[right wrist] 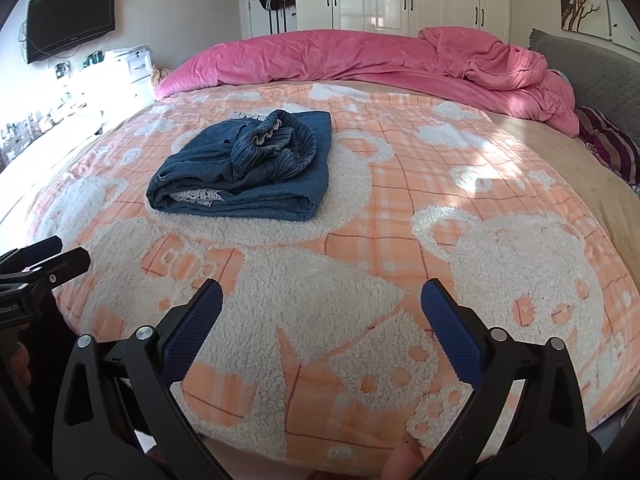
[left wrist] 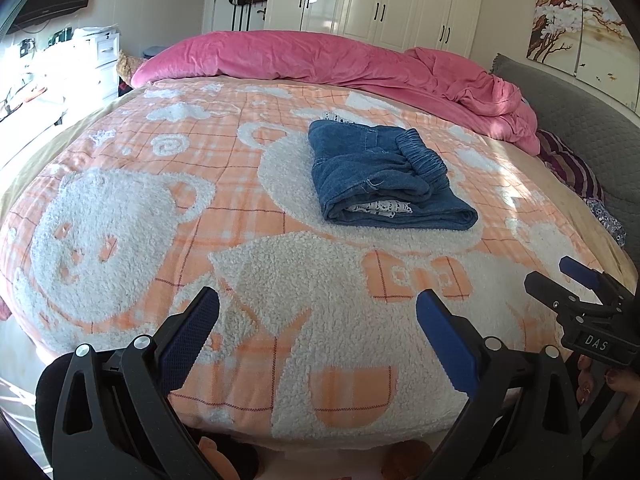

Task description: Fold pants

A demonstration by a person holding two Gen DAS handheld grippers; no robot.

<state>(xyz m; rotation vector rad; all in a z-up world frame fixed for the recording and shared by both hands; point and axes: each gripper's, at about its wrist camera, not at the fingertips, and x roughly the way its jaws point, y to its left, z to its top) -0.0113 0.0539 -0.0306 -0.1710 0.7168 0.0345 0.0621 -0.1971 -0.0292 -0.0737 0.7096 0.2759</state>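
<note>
The blue denim pants lie folded into a compact bundle on the orange and white fleece blanket, with the elastic waistband on top and a white lining showing at the near fold. They also show in the right wrist view. My left gripper is open and empty, held above the blanket's near part, well short of the pants. My right gripper is open and empty too, nearer than the pants and to their right. The right gripper shows at the right edge of the left wrist view.
A crumpled pink duvet lies along the bed's far side. A grey headboard and a striped pillow are at the right. White wardrobes stand behind. A wall TV and a cluttered dresser are at the left.
</note>
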